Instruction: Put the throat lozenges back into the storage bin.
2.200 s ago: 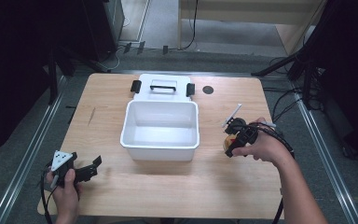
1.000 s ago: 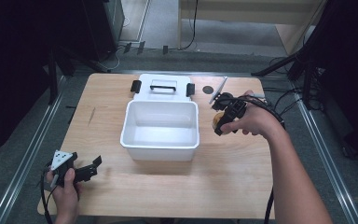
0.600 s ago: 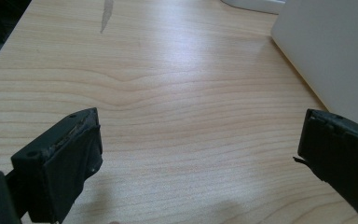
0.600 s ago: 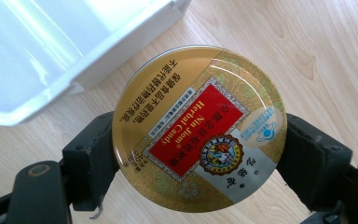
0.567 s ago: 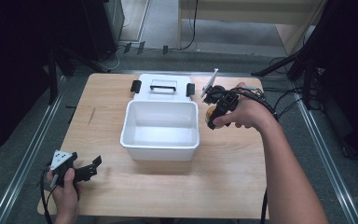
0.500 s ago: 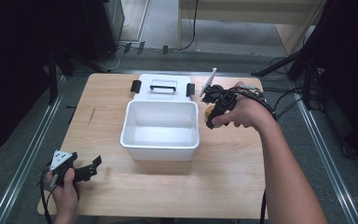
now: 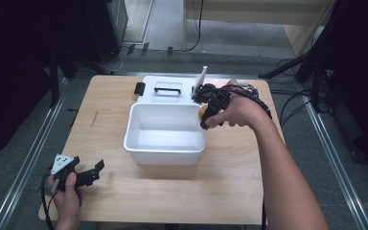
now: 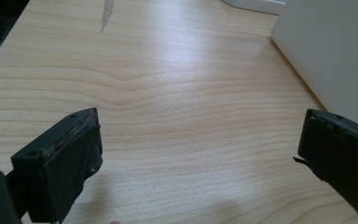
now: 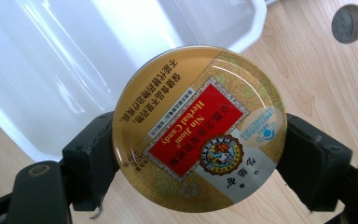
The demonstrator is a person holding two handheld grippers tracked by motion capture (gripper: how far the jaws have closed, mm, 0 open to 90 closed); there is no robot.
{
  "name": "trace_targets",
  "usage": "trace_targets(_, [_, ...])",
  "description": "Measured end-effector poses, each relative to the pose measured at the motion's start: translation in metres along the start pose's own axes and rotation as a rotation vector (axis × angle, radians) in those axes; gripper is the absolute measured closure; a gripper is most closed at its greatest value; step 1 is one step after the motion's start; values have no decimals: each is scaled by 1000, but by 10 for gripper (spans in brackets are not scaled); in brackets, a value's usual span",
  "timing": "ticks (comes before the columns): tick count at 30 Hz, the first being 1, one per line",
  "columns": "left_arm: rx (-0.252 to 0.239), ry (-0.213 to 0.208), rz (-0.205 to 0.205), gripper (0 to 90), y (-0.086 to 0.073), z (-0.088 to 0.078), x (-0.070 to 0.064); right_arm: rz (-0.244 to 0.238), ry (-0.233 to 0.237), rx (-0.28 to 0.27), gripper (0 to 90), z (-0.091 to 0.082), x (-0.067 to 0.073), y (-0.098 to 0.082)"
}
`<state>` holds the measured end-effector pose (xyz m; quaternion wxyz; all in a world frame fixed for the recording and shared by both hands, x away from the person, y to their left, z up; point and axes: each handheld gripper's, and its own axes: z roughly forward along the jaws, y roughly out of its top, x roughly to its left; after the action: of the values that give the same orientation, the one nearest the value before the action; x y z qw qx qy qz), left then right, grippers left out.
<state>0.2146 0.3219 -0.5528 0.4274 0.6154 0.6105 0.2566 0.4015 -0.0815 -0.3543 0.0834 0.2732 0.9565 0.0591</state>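
Observation:
My right gripper [image 7: 204, 114] is shut on a round gold candy tin [image 9: 199, 124] with a red label, held by its rim between both jaws. It hovers at the right rim of an open white plastic bin [image 7: 165, 134] in the middle of the table; the bin's inside [image 9: 74, 56] lies behind the tin in the right gripper view. My left gripper [image 7: 93, 171] rests low at the table's front left corner, jaws wide apart with bare wood between them [image 8: 191, 154]. The bin's side wall [image 8: 335, 51] shows to its right.
The bin's white lid [image 7: 170, 88] with a handle lies flat behind the bin, black latches at its ends. A small dark round hole [image 9: 348, 23] sits in the wooden tabletop [image 7: 220, 191]. Metal rails and cables run along the floor on both sides of the table.
My right gripper has carried the candy tin from the table's right side leftwards and back to the bin's right rim. The left gripper has stayed still.

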Motion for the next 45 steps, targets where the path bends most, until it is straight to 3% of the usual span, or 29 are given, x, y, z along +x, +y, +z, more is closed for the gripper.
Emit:
trace_targets(11, [-2, -1, -2, 1, 0, 0, 0, -77, 2, -20, 205, 6, 14, 20])
trace_targets(15, [-1, -2, -2, 2, 0, 0, 0, -149, 0, -21, 205, 12, 23, 26])
trace_targets(19, [0, -3, -3, 1, 0, 0, 0, -185, 18, -33, 205, 15, 29, 29])
trace_targets(24, [-1, -4, -3, 1, 0, 0, 0, -214, 43, -36, 205, 23, 33, 33])
trace_targets(32, [1, -9, -6, 2, 0, 0, 1, -271, 42, -38, 205, 42, 34, 29])
trace_targets(45, [0, -9, -8, 1, 0, 0, 1, -307, 43, -25, 204, 69, 38, 27])
